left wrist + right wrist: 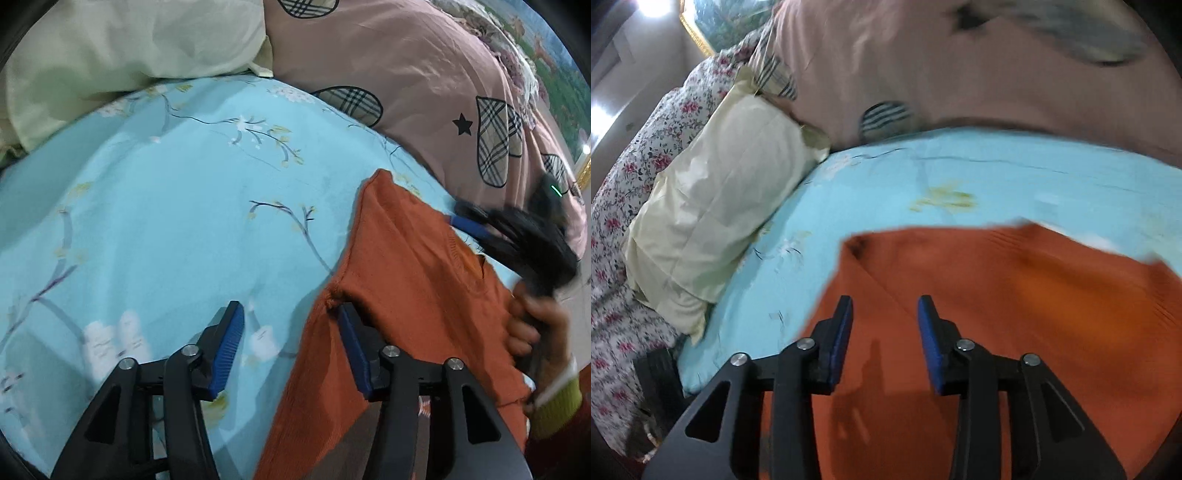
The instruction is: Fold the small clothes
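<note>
One orange garment [402,295] lies on one bed, which wears one blue floral sheet [155,206]. One pale yellow pillow [713,206] sits at the head, beside one pink quilt [399,74] printed with plaid patches; four whole patches and one black star show in the left wrist view. One white spread with red flowers [624,206] shows in the right wrist view, and one gold-framed picture [713,22] behind it. Two grippers are present, left [290,321] and right [885,314], each with two blue-padded jaws. One bare hand [532,325] is visible.
</note>
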Demonstrator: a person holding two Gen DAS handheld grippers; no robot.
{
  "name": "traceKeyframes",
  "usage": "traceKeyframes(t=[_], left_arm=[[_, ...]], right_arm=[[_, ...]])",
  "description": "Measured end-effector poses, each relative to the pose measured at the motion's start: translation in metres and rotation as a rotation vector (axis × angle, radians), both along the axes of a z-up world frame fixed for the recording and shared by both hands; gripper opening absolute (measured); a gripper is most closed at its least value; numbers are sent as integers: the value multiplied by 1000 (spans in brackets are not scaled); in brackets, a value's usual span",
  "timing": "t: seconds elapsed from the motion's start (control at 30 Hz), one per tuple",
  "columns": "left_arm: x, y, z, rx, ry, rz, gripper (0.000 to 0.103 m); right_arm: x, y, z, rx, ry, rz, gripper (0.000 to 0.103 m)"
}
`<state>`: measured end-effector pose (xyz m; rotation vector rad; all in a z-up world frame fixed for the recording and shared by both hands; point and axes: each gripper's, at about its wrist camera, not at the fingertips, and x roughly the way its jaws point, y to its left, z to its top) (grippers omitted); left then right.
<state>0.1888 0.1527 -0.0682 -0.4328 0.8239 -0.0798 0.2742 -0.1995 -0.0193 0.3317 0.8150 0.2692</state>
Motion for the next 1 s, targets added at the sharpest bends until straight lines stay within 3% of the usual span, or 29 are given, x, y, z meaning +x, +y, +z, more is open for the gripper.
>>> traceKeyframes(t=[0.17,0.3,0.4,0.5,0.6,0.73,0.8,0.83,0.87,1.0], left_arm=[[-6,-14,28,68,-72,-86,61],[15,-39,41,124,-97,-153,61],[35,-58,39,190,-85,-188,61],[51,-71,32,262,-72,-201,61],[63,-76,20,333,-36,-195,61],[73,-75,3,351,23,-183,61],[74,-74,0,351,27,-177,61],[74,-74,0,353,24,-177,62],[74,-74,-1,356,23,-176,62],[72,-72,1,359,13,-169,62]], right_arm=[[-97,-74,7,-79,11,-211,46],[-158,-124,0,-66,50,-346,47],[-180,-135,-4,-105,60,-371,49],[-196,-140,-7,-123,49,-402,61],[-197,-139,-16,-78,74,-385,61],[-180,-121,-30,-157,130,-367,61],[-175,-119,-39,-179,172,-384,45],[-174,-120,-41,-162,183,-388,19],[-175,-120,-39,-136,173,-391,12],[-189,-116,-11,-164,50,-439,10]])
